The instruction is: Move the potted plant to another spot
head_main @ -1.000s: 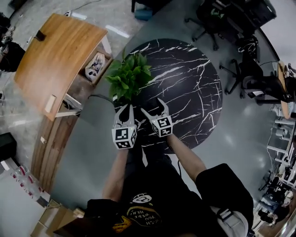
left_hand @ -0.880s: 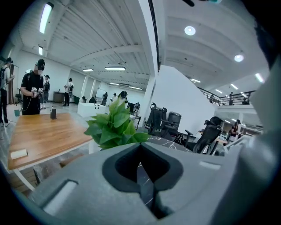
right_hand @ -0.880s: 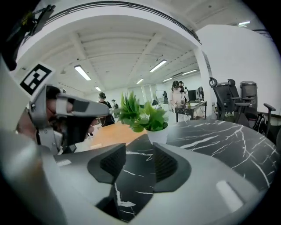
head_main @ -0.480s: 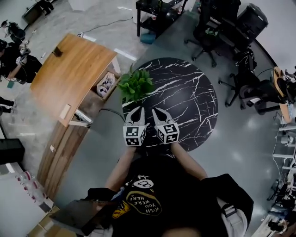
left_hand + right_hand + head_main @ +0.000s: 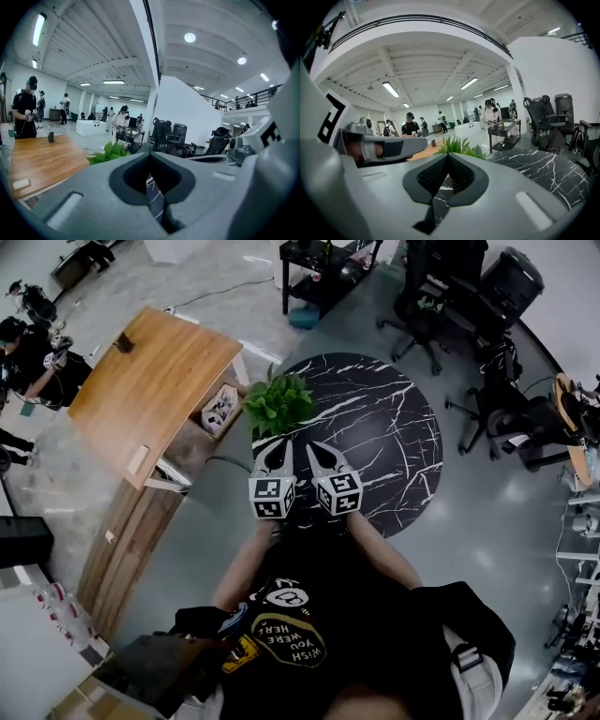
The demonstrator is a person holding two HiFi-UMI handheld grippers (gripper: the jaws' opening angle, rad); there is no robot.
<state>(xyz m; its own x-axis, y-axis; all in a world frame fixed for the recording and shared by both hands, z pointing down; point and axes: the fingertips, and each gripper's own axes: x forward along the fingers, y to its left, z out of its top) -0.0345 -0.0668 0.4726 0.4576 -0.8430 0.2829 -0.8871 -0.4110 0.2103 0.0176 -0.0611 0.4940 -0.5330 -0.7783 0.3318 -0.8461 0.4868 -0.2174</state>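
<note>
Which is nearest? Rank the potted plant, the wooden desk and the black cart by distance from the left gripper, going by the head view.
1. Potted plant: just ahead of the left gripper, at the marble table's near edge.
2. Wooden desk: off to the left.
3. Black cart: far beyond the table.

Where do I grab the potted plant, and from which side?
Probably the pot, low, from the person's side: the potted plant has bushy leaves hiding its pot from above, and stands at the edge of the table beside the desk.
</note>
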